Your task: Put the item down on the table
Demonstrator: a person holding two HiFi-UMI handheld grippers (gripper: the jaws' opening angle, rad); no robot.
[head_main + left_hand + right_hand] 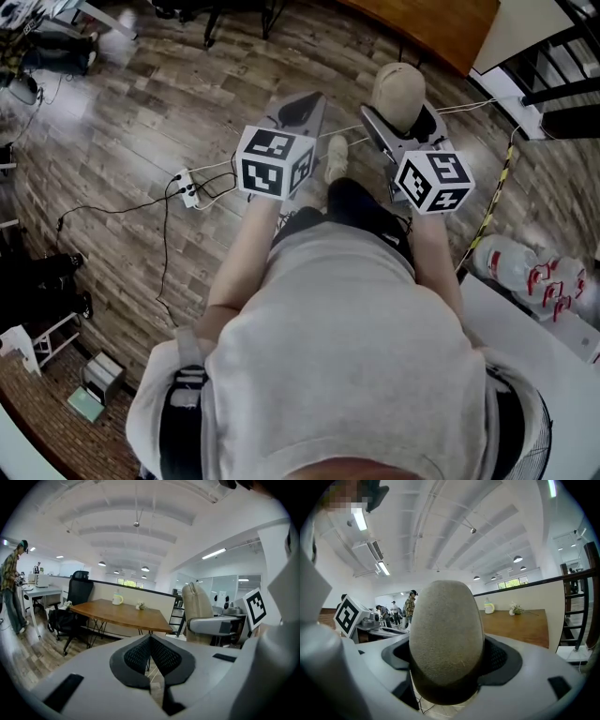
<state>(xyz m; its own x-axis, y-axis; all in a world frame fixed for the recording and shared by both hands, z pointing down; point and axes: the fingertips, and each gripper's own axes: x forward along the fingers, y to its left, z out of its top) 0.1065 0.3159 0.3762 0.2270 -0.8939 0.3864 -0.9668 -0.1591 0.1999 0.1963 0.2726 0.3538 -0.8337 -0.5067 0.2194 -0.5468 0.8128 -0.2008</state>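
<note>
I worked above a wood-plank floor [141, 122], with the brown wooden surface [123, 613] and its mug [117, 600] well apart across the room. My left tongs [150, 641] were pressed together, empty. My right tongs [447, 656] pinched the item [446, 634], a beige, felt-textured egg shape, upright in the air.
</note>
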